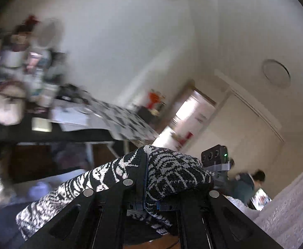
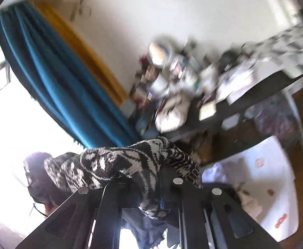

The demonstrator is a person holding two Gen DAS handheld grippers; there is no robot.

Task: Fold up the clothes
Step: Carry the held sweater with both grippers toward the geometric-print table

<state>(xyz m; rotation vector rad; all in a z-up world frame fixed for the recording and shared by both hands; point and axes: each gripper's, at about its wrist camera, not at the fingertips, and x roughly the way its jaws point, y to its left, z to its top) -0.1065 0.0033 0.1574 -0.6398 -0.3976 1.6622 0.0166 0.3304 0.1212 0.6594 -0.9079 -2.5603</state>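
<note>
The black-and-white patterned knit sweater (image 1: 168, 176) is pinched in both grippers, raised off any surface. From the left gripper (image 1: 146, 178) it trails toward 8 o'clock; from the right gripper (image 2: 161, 178) toward 9 o'clock. Its long axis probably spans the 2 grippers, equally near.

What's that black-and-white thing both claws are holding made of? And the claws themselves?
The black-and-white garment looks like knitted yarn, probably wool or acrylic: rows of stitches show and its pattern is worked into the knit. It drapes thick and soft. The left gripper and right gripper look like matte black plastic with round silvery fasteners, probably metal.
</note>
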